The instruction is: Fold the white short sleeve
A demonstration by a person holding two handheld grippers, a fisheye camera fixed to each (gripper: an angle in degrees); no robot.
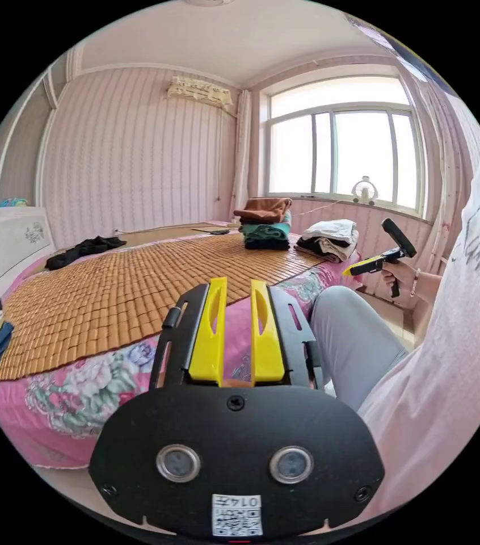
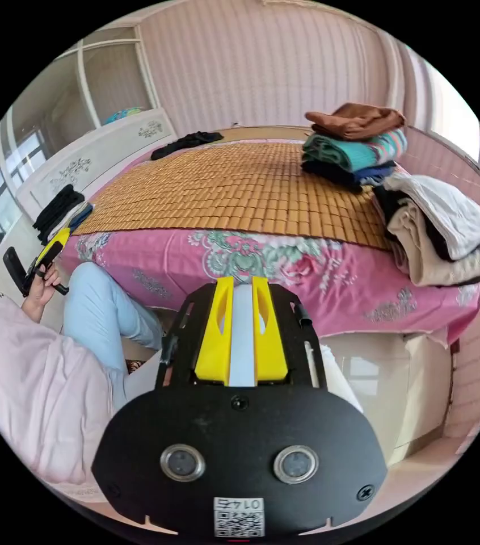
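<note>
No spread-out white short-sleeve garment can be told apart; folded clothes sit stacked on the woven bamboo bed mat (image 2: 240,187). The yellow-jawed left gripper (image 1: 238,289) and the yellow-jawed right gripper (image 2: 242,286) hang level before the bed, jaws narrowly parted, holding nothing.

A mat (image 2: 240,187) of small woven tiles, bamboo or reed by its look, lay dry and faintly shiny over the bed, and a soft matt pink flowered sheet (image 2: 285,267) hung below the mat's near edge. On the mat's window-side corner sat stacks of folded cloth (image 2: 359,147), knit and cotton, all dull-surfaced. The left tongs (image 1: 239,326) and right tongs (image 2: 241,332) had smooth yellow plastic jaws on matt black plastic bodies with small bright metal screws.
</note>
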